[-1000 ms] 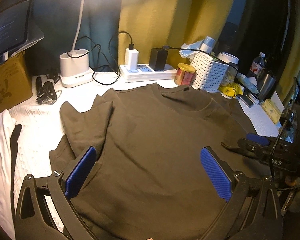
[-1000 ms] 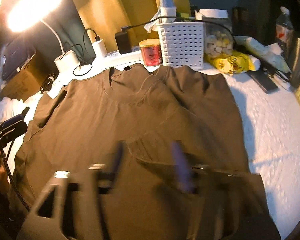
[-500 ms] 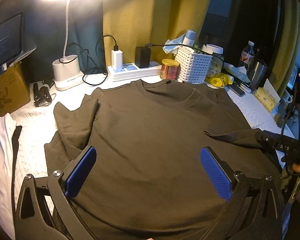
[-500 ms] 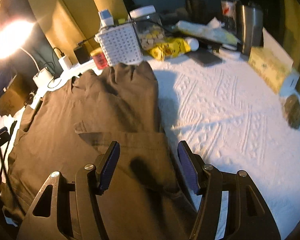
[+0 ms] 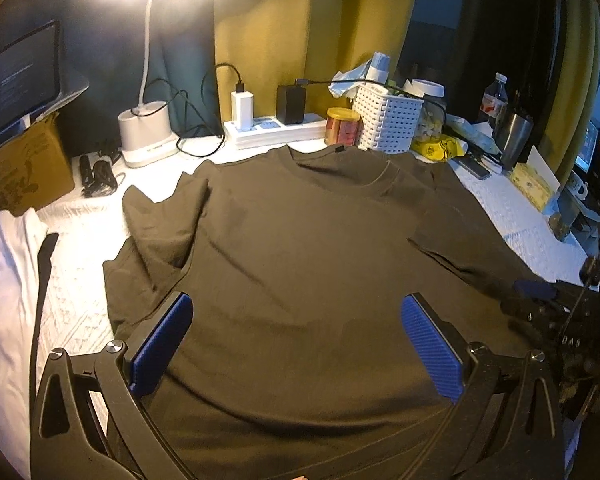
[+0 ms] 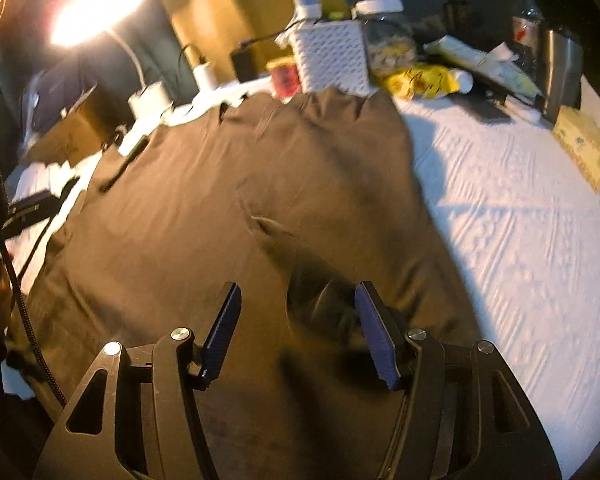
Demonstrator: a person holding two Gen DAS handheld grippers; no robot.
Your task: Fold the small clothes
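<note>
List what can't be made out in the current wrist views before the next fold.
- T-shirt hem: left wrist view, cut off by the bottom edge and behind the left gripper.
- Sleeve fold: right wrist view, motion blur; layers unclear.
- Right gripper: jaws open above the cloth; contact cannot be told.
- Screen text: left wrist view, too small.
- Basket contents: mostly hidden by its wall.

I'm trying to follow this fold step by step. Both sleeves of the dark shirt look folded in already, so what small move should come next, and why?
Probably lower both grippers to the near hem. The shirt lies flat with both sleeves folded in, and the left gripper and right gripper are open above its lower part, holding nothing.
</note>
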